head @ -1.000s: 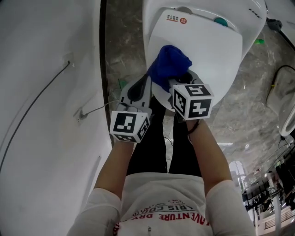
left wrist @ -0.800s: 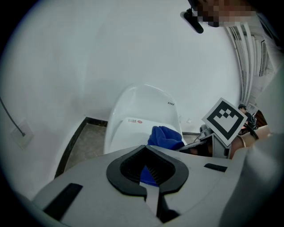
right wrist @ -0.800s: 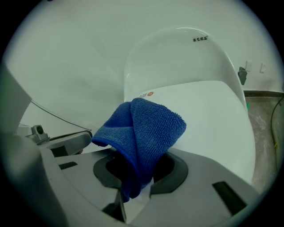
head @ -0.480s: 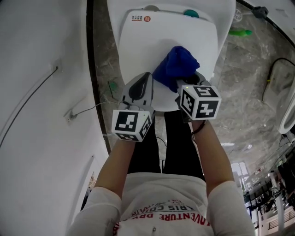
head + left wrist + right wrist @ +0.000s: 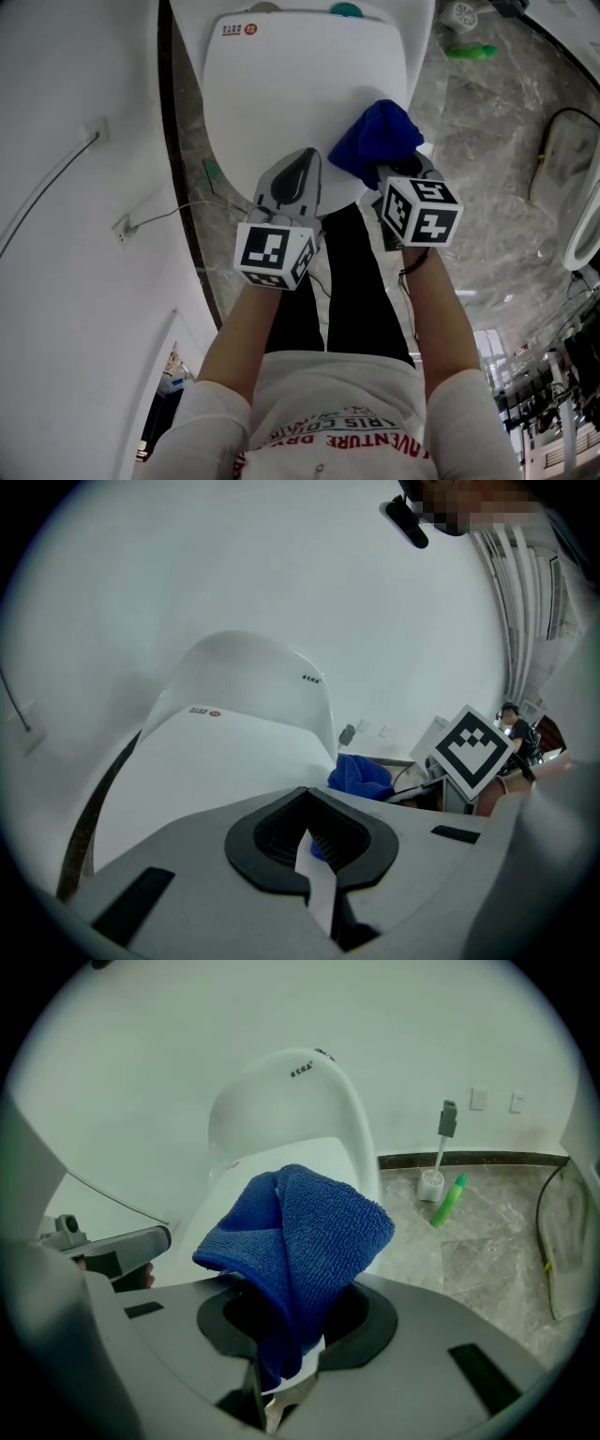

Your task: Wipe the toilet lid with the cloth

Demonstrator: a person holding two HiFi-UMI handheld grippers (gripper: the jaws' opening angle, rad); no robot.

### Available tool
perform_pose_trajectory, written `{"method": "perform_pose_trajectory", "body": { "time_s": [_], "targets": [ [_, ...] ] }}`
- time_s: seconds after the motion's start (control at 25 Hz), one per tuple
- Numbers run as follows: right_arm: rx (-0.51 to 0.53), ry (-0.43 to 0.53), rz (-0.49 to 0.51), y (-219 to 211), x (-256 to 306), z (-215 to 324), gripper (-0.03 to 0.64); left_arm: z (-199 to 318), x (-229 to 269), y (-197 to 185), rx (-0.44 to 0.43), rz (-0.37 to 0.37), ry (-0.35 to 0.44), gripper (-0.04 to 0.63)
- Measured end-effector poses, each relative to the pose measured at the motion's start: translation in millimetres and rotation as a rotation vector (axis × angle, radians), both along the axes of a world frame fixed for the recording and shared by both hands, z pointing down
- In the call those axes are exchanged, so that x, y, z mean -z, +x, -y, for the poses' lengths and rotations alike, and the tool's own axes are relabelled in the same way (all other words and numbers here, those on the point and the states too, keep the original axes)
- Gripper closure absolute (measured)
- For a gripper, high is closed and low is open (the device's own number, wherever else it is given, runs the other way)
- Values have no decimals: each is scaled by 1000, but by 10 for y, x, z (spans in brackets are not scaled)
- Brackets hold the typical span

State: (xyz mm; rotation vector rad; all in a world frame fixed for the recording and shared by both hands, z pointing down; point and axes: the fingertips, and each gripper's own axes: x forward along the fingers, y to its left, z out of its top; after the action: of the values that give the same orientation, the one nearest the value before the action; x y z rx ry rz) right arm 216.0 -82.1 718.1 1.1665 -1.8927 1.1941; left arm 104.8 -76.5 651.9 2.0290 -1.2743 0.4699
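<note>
While right gripper jaws clamp cloth, at toilet lid edge

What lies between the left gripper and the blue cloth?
Only a narrow bare strip of the white toilet lid separates the left gripper from the cloth; the head view shows it.
</note>
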Motion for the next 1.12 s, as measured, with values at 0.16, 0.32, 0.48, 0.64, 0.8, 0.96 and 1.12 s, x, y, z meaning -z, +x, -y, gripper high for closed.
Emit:
{"method": "perform_pose_trajectory", "body": {
  "time_s": [0.16,0.32,0.48,0.64,0.8,0.96,1.12],
  "targets": [
    [-25,-5,-34,272,-92,-59,529,-149,-58,152,-20,3,-11,589],
    [-47,-23,-106,491,-169,-120,529,-267,-84,149,-23,6,-22,589],
    [-125,-37,-148,616,-133,-208,529,-352,-61,42,-30,5,-23,589],
    [-174,14,-122,419,140,-284,529,-464,47,-218,-41,-6,-6,589],
    [-180,65,-59,-198,438,-379,529,-613,160,-703,-54,-3,14,589],
    [-143,71,19,-1050,559,-501,529,-722,204,-1267,-59,8,22,589],
    [-61,36,68,-1922,463,-714,529,-840,158,-1850,-38,38,10,589]
  ]
}}
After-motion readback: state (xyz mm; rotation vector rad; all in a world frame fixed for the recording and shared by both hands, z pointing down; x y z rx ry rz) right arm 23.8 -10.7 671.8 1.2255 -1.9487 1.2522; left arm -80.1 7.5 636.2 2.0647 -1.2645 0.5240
